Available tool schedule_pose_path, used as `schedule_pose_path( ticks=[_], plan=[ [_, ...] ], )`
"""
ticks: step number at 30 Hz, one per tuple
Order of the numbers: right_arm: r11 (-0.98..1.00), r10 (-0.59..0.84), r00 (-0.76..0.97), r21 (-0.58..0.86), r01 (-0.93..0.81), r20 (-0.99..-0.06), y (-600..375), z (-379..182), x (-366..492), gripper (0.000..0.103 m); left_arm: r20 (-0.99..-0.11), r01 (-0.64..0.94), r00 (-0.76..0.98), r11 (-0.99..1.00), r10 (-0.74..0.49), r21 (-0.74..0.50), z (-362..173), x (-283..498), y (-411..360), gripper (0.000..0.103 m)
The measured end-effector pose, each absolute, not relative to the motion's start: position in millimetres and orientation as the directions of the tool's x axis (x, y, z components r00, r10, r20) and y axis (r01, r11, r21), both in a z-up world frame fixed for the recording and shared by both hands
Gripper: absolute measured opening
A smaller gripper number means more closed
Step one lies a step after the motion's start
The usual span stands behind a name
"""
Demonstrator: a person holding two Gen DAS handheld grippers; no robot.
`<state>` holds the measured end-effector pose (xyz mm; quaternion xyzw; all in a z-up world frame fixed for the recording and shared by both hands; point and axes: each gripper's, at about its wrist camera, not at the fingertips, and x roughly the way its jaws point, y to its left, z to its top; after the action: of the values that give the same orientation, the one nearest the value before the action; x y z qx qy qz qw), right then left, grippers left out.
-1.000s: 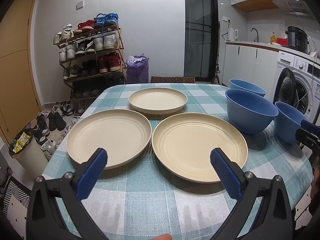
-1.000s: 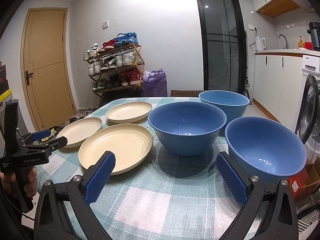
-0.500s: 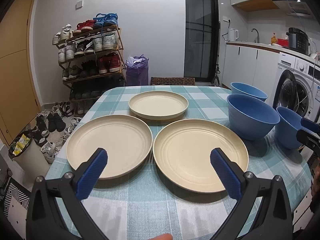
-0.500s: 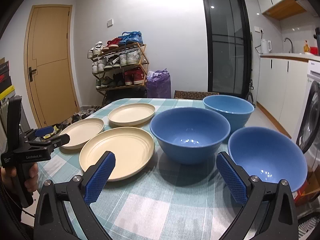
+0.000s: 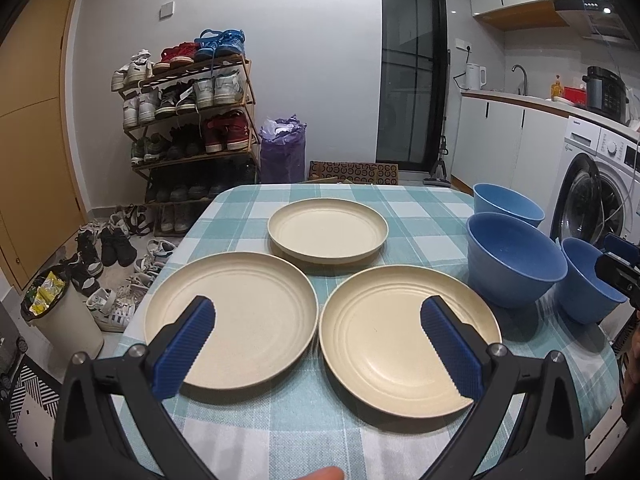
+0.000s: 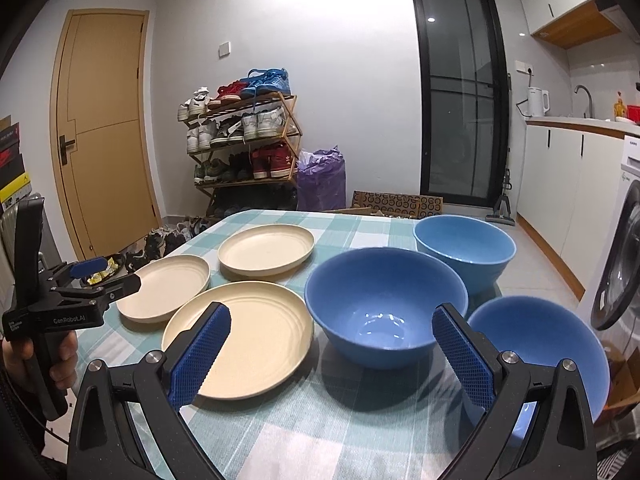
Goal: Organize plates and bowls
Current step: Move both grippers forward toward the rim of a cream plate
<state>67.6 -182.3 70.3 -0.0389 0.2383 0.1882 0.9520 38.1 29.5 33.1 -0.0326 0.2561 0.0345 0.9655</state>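
Observation:
Three cream plates lie flat on the checked tablecloth: a near-left plate [image 5: 240, 312], a near-right plate [image 5: 400, 336] and a far plate [image 5: 328, 228]. To their right stand three blue bowls: a far bowl [image 5: 504, 204], a middle bowl [image 5: 512, 256] and a near bowl [image 5: 584, 280]. My left gripper [image 5: 318, 338] hovers open over the near edge of the two front plates, holding nothing. My right gripper [image 6: 330, 344] is open in front of the middle bowl [image 6: 384, 300], empty, with the near bowl [image 6: 540, 344] at its right finger.
The table [image 5: 304, 432] ends close on the left, with a bin [image 5: 60, 312] and loose shoes on the floor below. A shoe rack [image 5: 192, 120] stands by the far wall. A washing machine [image 5: 600, 184] and counter sit to the right. A hand holds the left gripper [image 6: 76, 292].
Both grippers have risen and tilted slightly, so the plates and bowls sit lower in both views. Nothing on the table has moved.

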Motion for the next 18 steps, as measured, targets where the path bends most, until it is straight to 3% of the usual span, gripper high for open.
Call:
schedule_pose_path(
  ticks=[18],
  plan=[
    [0.892,0.393,0.78,-0.002,-0.451,-0.486,-145.3,121.9,115.9,0.103,-0.519,-0.123,0.848,0.992,0.106,0.002,60.4,81.0,52.0,0.103]
  ],
)
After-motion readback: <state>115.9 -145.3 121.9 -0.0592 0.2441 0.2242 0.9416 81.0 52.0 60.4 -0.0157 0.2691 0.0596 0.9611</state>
